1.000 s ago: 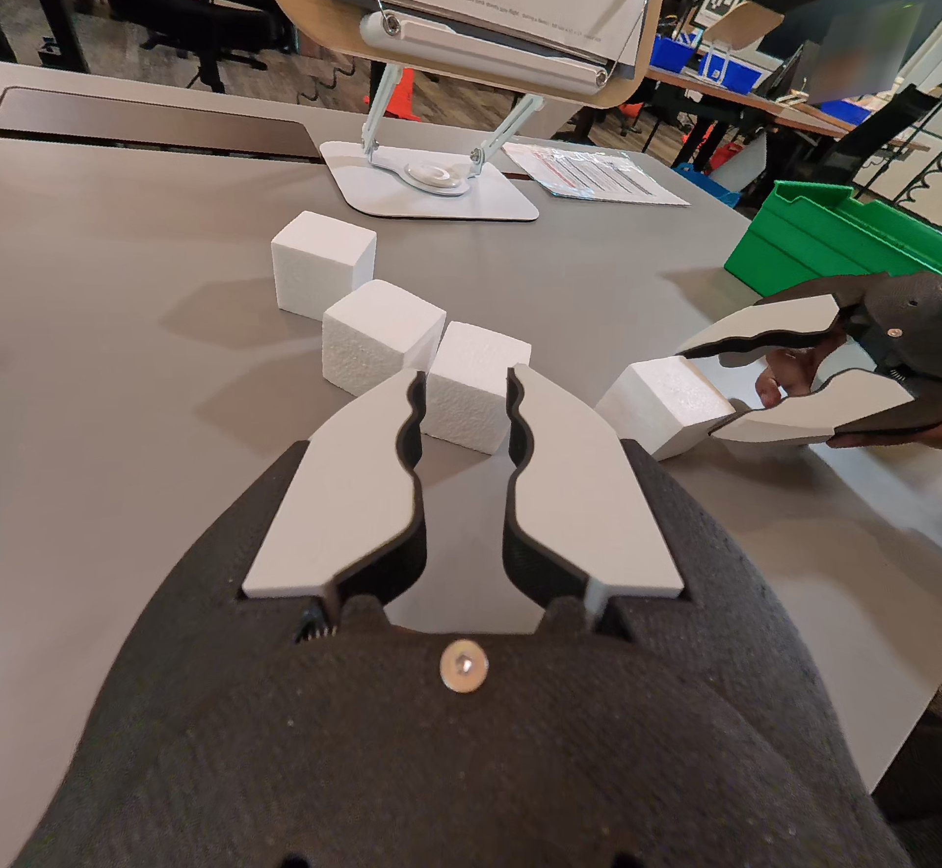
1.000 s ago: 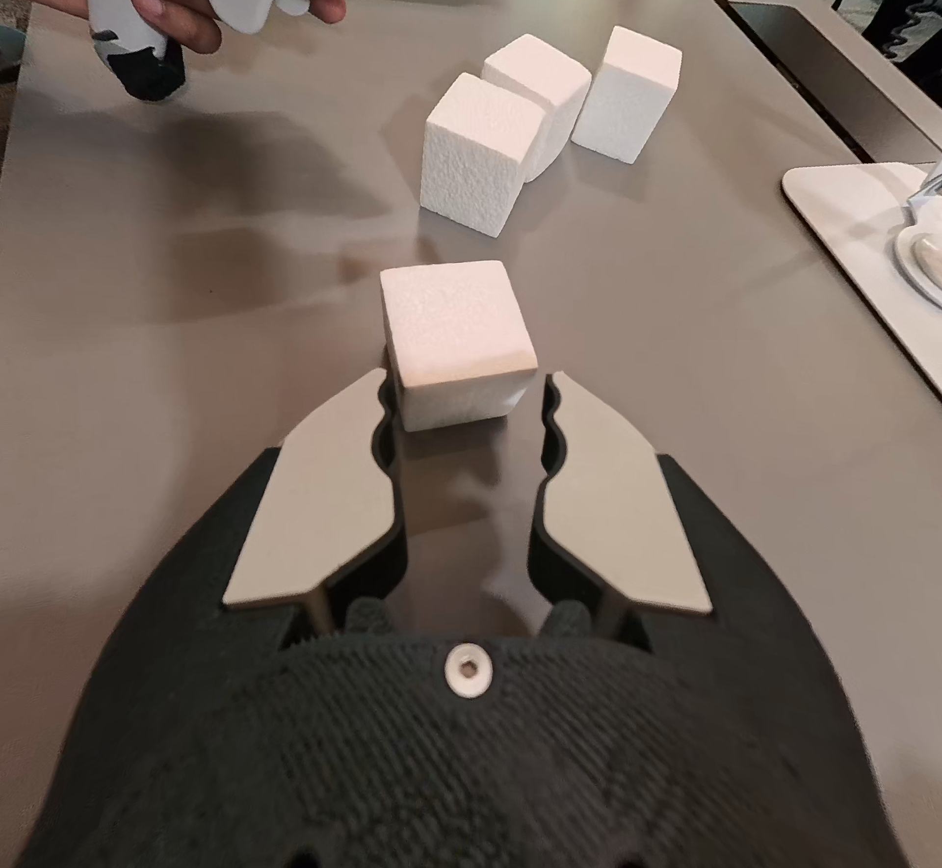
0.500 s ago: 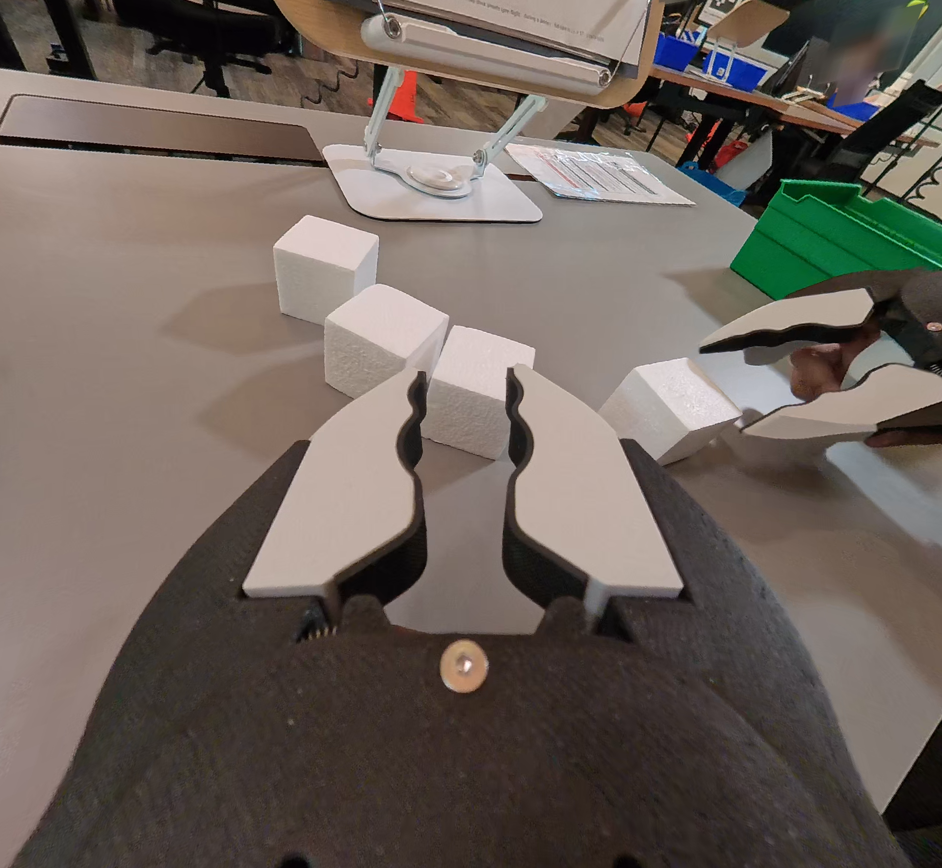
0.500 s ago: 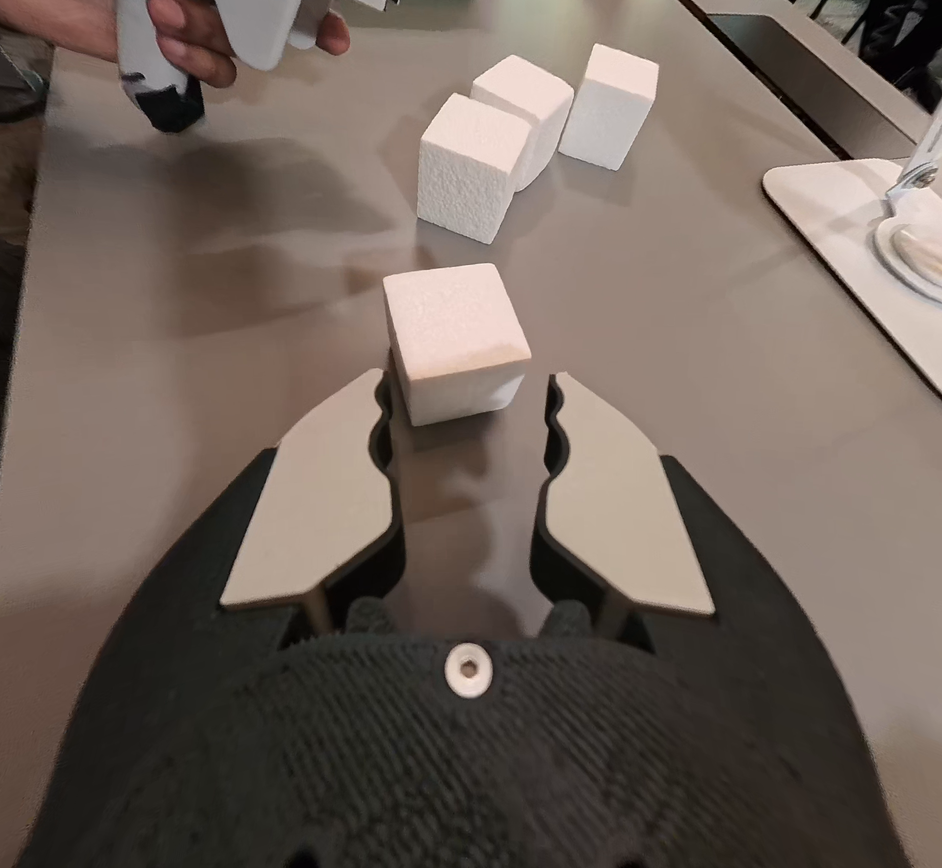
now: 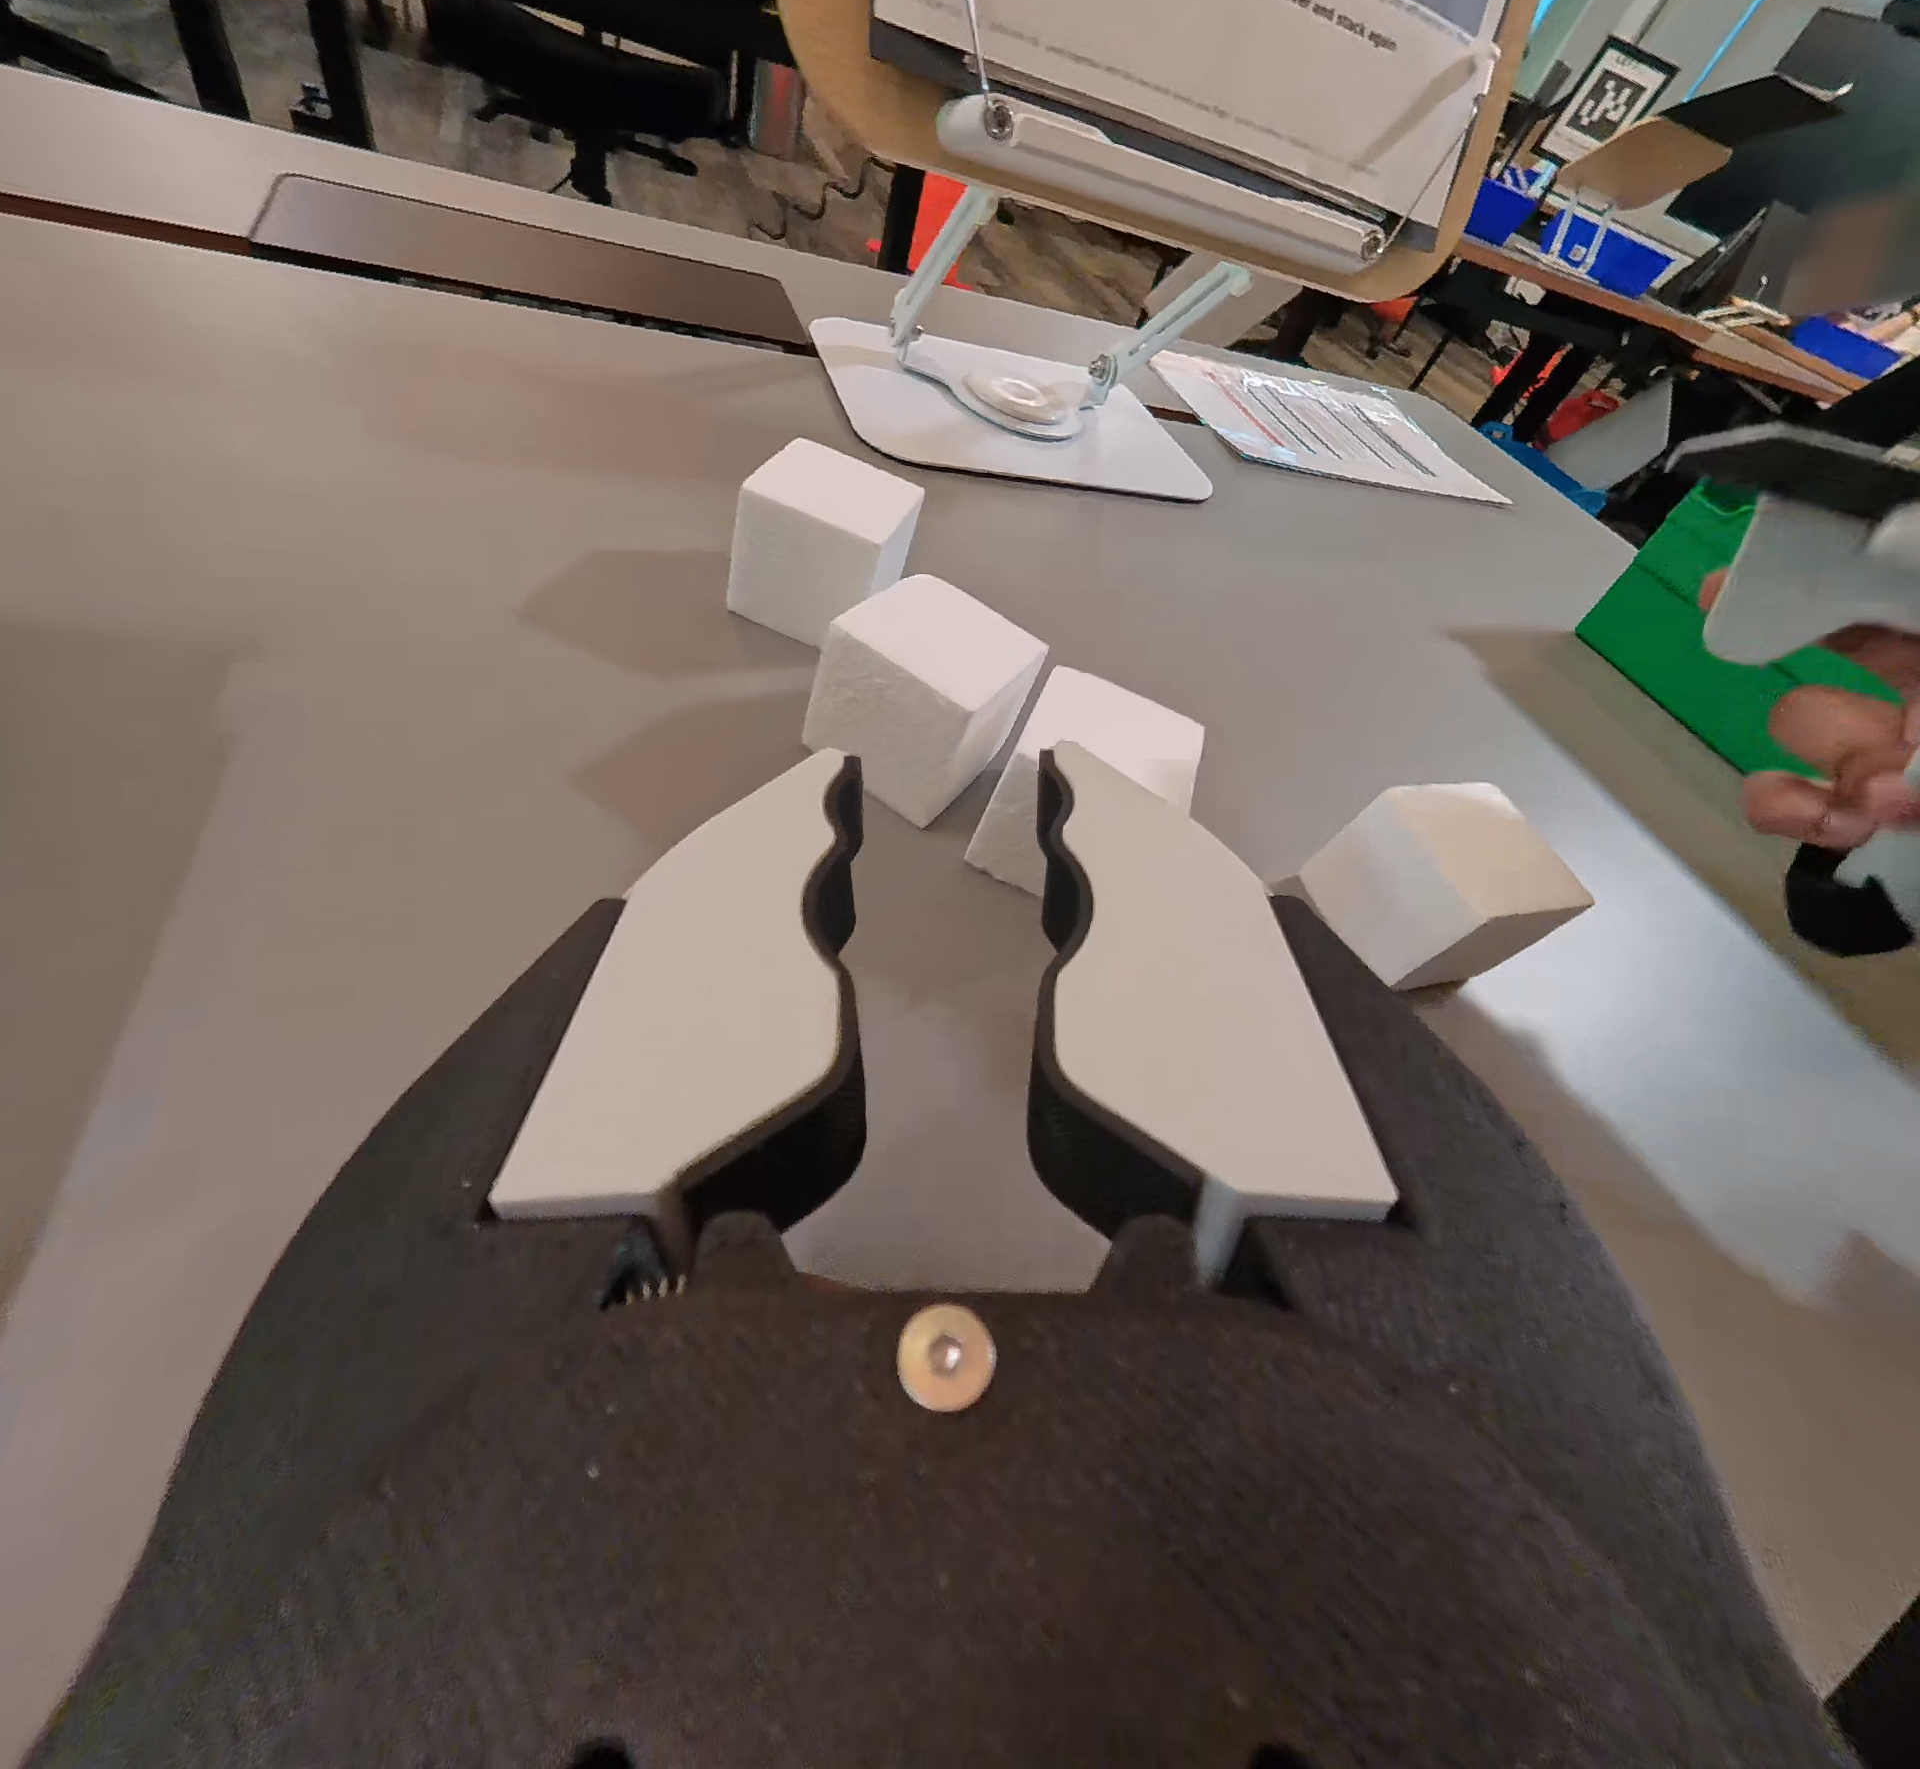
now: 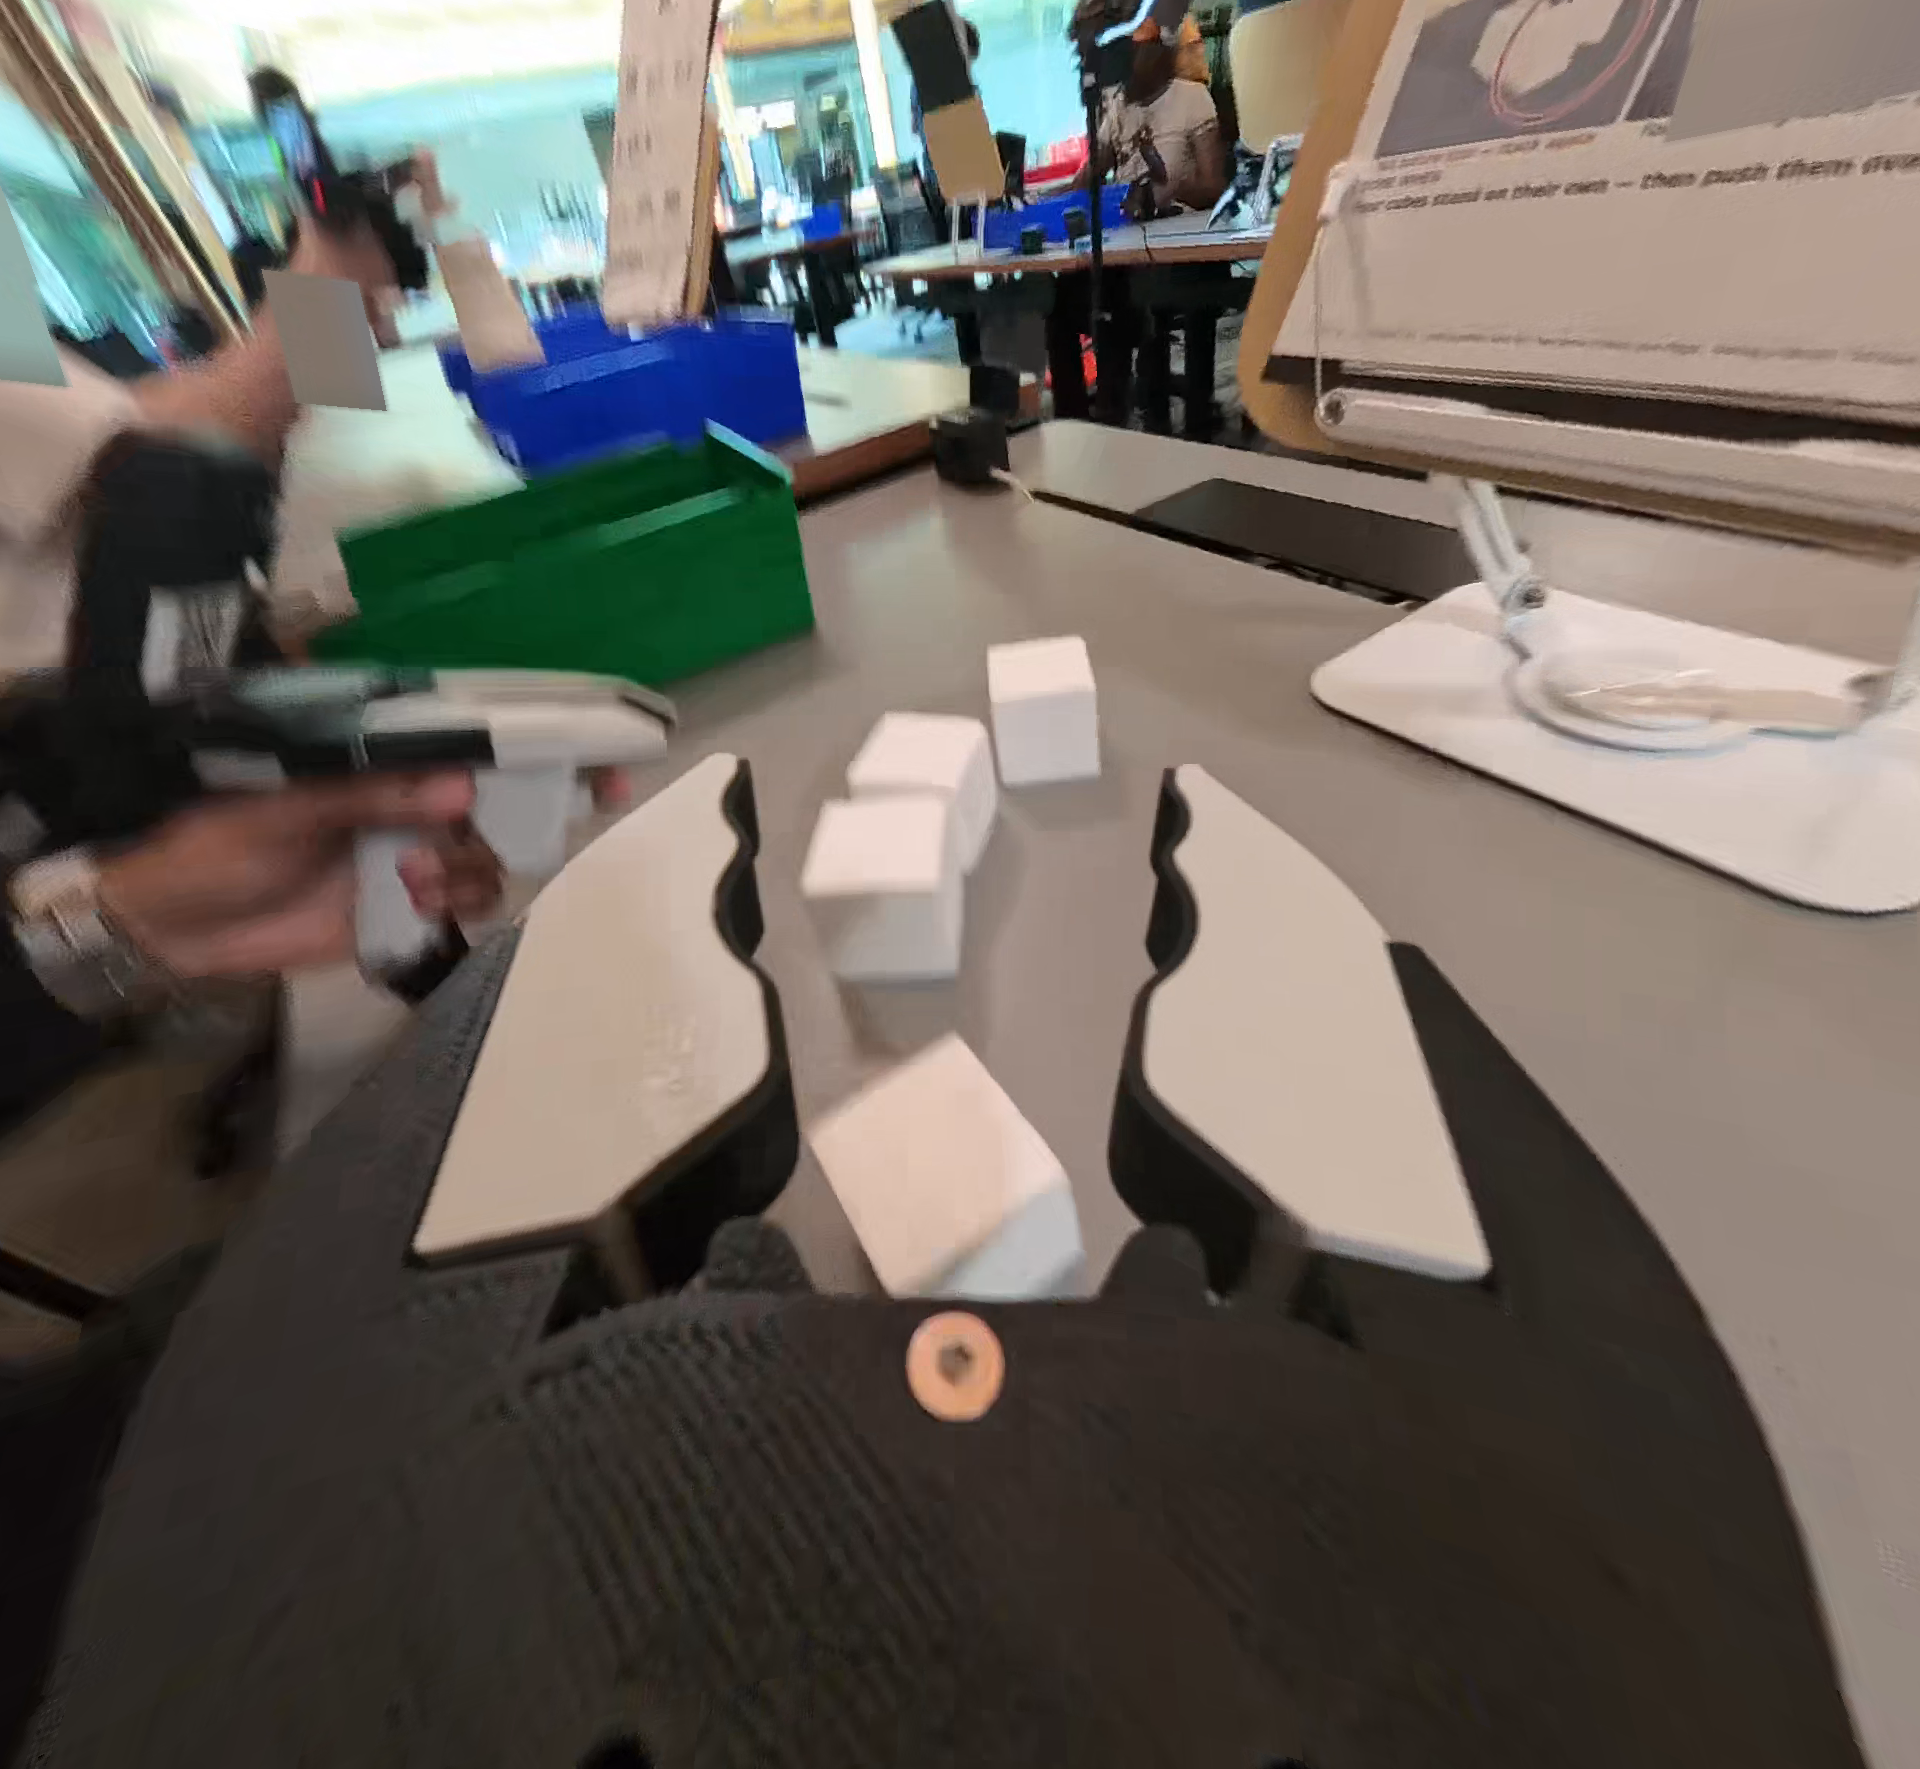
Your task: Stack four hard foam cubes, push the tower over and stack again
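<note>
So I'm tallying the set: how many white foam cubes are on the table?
4. Far cube near the stand; two touching mid-table; one apart, nearest the right gripper.

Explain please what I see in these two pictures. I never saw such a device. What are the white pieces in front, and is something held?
No robot: a person holds a hand gripper in each hand, each carrying a camera that looks along its two white fingers. One picture is from the left gripper, the other from the right gripper. Both are open and hold nothing. On the grey table lie four white foam cubes; the nearest cube shows between the right gripper's fingers. Behind stand a paper stand and a green bin.
</note>
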A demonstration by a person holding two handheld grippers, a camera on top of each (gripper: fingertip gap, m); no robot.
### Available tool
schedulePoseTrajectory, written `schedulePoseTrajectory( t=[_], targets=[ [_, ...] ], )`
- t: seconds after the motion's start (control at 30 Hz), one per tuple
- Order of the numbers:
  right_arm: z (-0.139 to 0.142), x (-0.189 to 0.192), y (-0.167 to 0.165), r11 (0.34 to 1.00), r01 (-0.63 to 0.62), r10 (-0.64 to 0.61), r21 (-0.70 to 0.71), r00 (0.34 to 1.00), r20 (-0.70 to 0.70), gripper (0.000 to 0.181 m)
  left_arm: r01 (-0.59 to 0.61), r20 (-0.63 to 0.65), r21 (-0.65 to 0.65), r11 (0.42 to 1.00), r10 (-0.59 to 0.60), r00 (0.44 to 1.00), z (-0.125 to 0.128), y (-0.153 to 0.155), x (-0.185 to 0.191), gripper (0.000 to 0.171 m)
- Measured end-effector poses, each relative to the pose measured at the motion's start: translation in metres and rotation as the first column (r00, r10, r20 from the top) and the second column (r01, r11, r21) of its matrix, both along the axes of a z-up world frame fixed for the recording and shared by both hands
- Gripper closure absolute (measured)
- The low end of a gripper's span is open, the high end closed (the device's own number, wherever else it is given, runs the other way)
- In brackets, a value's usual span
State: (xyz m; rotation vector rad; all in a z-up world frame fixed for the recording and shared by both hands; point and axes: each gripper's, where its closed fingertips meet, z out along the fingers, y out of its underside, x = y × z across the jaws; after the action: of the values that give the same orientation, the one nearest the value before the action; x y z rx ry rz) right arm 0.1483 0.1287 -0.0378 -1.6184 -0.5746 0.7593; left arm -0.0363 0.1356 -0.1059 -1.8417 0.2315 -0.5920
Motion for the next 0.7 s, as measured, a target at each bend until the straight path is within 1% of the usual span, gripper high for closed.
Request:
schedulePoseTrajectory(
  t=[0.03, 0.07, 0.1, 0.13, 0.17, 0.2, 0.23, 0.27, 0.3, 0.33, 0.37, 0.4, 0.43, 0.47, 0.53, 0.57, 0.6, 0.63, 0.7],
  targets=[
    [0.011, -0.005, 0.006, 0.999, -0.018, 0.015, -0.047, 0.998, -0.063, 0.104, -0.011, -0.002, 0.0, 1.0, 0.011, 1.0, 0.0, -0.003, -0.005, 0.139],
    [0.019, -0.009, 0.015, 0.995, -0.028, 0.02, -0.093, 0.996, -0.085, 0.106, -0.022, -0.003, 0.001, 1.0, 0.022, 1.0, 0.0, -0.007, -0.01, 0.139],
    [0.022, -0.016, 0.024, 0.989, -0.036, 0.029, -0.143, 0.998, -0.053, 0.104, -0.033, -0.003, 0.004, 0.999, 0.033, 0.999, 0.001, -0.01, -0.015, 0.139],
    [0.018, -0.025, 0.03, 0.981, -0.044, 0.049, -0.191, 0.999, 0.022, 0.102, -0.047, -0.004, 0.008, 0.999, 0.047, 0.999, 0.001, -0.014, -0.021, 0.139],
    [0.007, -0.033, 0.037, 0.969, -0.018, 0.053, -0.248, 0.989, 0.136, 0.103, -0.062, -0.007, 0.011, 0.998, 0.062, 0.998, 0.002, -0.017, -0.026, 0.14],
    [-0.005, -0.043, 0.042, 0.959, -0.001, 0.075, -0.284, 0.966, 0.249, 0.093, -0.079, -0.01, 0.011, 0.997, 0.079, 0.997, 0.002, -0.02, -0.032, 0.14],
    [-0.016, -0.055, 0.045, 0.951, 0.027, 0.079, -0.307, 0.941, 0.329, 0.093, -0.094, -0.012, 0.01, 0.996, 0.094, 0.996, 0.001, -0.023, -0.038, 0.14],
    [-0.028, -0.07, 0.045, 0.941, 0.037, 0.097, -0.335, 0.922, 0.376, 0.094, -0.108, -0.014, 0.007, 0.994, 0.108, 0.994, 0.0, -0.026, -0.044, 0.14],
    [-0.043, -0.088, 0.039, 0.926, 0.01, 0.156, -0.377, 0.9, 0.408, 0.096, -0.124, -0.016, 0.005, 0.992, 0.124, 0.992, 0.0, -0.028, -0.049, 0.14],
    [-0.061, -0.102, 0.03, 0.904, -0.012, 0.226, -0.427, 0.862, 0.454, 0.105, -0.14, -0.015, 0.006, 0.99, 0.14, 0.99, 0.0, -0.031, -0.055, 0.14],
    [-0.082, -0.108, 0.023, 0.887, 0.0, 0.274, -0.462, 0.805, 0.526, 0.109, -0.154, -0.012, 0.008, 0.988, 0.154, 0.988, 0.001, -0.034, -0.06, 0.14],
    [-0.098, -0.108, 0.022, 0.888, 0.04, 0.28, -0.458, 0.744, 0.607, 0.106, -0.167, -0.009, 0.009, 0.986, 0.167, 0.986, 0.001, -0.036, -0.065, 0.14],
    [-0.108, -0.108, 0.026, 0.904, 0.074, 0.256, -0.42, 0.694, 0.673, 0.105, -0.18, -0.008, 0.009, 0.984, 0.18, 0.984, 0.001, -0.038, -0.07, 0.14],
    [-0.114, -0.109, 0.03, 0.918, 0.089, 0.237, -0.388, 0.66, 0.713, 0.107, -0.192, -0.009, 0.009, 0.981, 0.192, 0.981, 0.001, -0.04, -0.075, 0.14],
    [-0.122, -0.111, 0.031, 0.916, 0.084, 0.26, -0.392, 0.619, 0.741, 0.122, -0.211, -0.011, 0.004, 0.978, 0.211, 0.977, 0.0, -0.044, -0.082, 0.14],
    [-0.122, -0.11, 0.031, 0.916, 0.076, 0.272, -0.395, 0.605, 0.748, 0.126, -0.219, -0.007, 0.005, 0.976, 0.219, 0.976, 0.0, -0.046, -0.085, 0.14],
    [-0.119, -0.109, 0.029, 0.912, 0.059, 0.291, -0.406, 0.605, 0.741, 0.126, -0.226, -0.001, 0.008, 0.974, 0.226, 0.974, 0.002, -0.047, -0.087, 0.14],
    [-0.111, -0.109, 0.029, 0.911, 0.042, 0.295, -0.411, 0.63, 0.718, 0.126, -0.23, 0.004, 0.011, 0.973, 0.23, 0.973, 0.003, -0.048, -0.088, 0.14],
    [-0.085, -0.104, 0.033, 0.919, 0.013, 0.266, -0.394, 0.718, 0.643, 0.127, -0.229, 0.007, 0.012, 0.973, 0.229, 0.973, 0.003, -0.048, -0.088, 0.14]
  ],
)
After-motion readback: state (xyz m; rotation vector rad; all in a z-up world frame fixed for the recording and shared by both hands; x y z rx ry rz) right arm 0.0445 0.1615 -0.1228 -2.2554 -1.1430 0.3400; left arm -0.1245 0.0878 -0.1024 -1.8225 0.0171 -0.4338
